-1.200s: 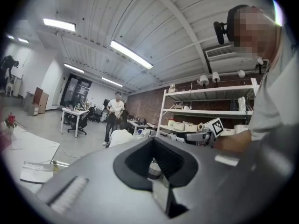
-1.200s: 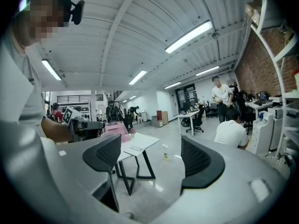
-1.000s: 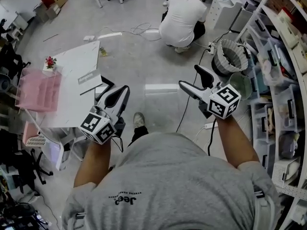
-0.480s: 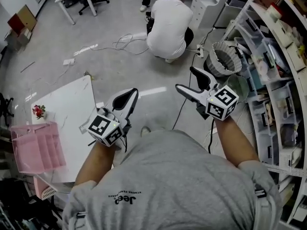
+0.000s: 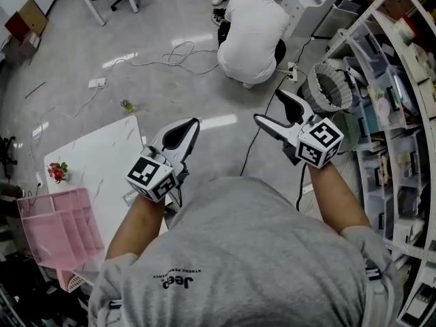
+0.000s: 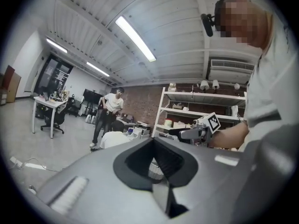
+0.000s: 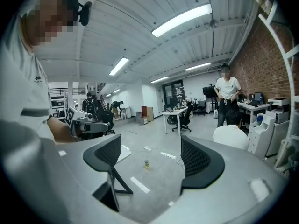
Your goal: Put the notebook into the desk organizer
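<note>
The pink desk organizer (image 5: 58,227) stands at the near left end of the white table (image 5: 95,159) in the head view. No notebook shows in any view. My left gripper (image 5: 182,131) is held in the air over the table's right edge, jaws together with nothing between them; the left gripper view (image 6: 154,158) looks out over the room. My right gripper (image 5: 276,113) hangs over the bare floor, away from the table, jaws wide apart and empty. In the right gripper view (image 7: 152,164), floor shows between the pads.
A person in a white shirt (image 5: 252,29) crouches on the floor ahead. White shelving (image 5: 402,114) with bins lines the right side, a slatted basket (image 5: 327,84) beside it. Cables (image 5: 177,56) and a small bottle (image 5: 126,105) lie on the floor. A small flower pot (image 5: 58,172) sits on the table.
The head view has swung: table and organizer slid down and left in the picture. The notebook seen on the table a second ago is out of sight. Both grippers kept their jaw states.
</note>
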The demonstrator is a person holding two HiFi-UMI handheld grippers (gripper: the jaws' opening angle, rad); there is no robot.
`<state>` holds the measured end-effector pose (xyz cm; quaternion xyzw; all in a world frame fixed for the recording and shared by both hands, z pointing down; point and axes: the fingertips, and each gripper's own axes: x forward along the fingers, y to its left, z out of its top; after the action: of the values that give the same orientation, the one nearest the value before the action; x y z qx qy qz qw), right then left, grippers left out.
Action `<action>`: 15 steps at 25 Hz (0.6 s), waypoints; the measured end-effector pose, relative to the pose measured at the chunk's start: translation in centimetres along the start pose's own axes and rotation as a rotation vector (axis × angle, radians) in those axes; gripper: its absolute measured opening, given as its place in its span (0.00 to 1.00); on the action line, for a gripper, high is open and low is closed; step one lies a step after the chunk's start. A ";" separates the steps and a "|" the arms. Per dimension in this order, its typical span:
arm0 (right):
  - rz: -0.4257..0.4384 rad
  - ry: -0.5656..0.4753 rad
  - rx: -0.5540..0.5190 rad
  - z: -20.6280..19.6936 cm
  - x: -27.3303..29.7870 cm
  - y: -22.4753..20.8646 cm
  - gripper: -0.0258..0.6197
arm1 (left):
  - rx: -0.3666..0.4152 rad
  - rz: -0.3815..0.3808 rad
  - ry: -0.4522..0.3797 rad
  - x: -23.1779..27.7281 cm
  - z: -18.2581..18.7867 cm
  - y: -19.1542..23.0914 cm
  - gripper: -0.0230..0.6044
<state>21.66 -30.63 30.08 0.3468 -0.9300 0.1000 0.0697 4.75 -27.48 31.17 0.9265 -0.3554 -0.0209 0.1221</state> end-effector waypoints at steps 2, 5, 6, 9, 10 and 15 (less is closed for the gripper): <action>0.014 0.002 0.002 0.2 0.9 -1.2 0.62 | -0.015 0.030 0.007 0.8 0.1 1.0 0.12; 0.044 0.005 0.005 0.1 1.6 -3.1 0.62 | -0.012 0.052 -0.005 2.2 -0.1 1.7 0.12; 0.058 0.005 0.007 0.0 1.8 -4.0 0.62 | -0.001 0.068 -0.005 2.7 -0.3 1.9 0.12; 0.117 0.005 0.009 0.0 1.9 -7.0 0.62 | 0.030 0.132 -0.013 4.9 -0.2 1.8 0.12; 0.140 0.005 0.010 0.0 2.0 -8.1 0.62 | 0.033 0.158 -0.020 5.7 0.0 1.7 0.12; 0.295 0.041 0.019 0.0 3.5 -12.1 0.62 | -0.015 0.313 -0.067 8.4 -0.1 1.5 0.12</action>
<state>27.00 -41.78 32.43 0.2051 -0.9682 0.1251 0.0698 10.07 -34.05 32.06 0.8576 -0.4992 -0.0352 0.1188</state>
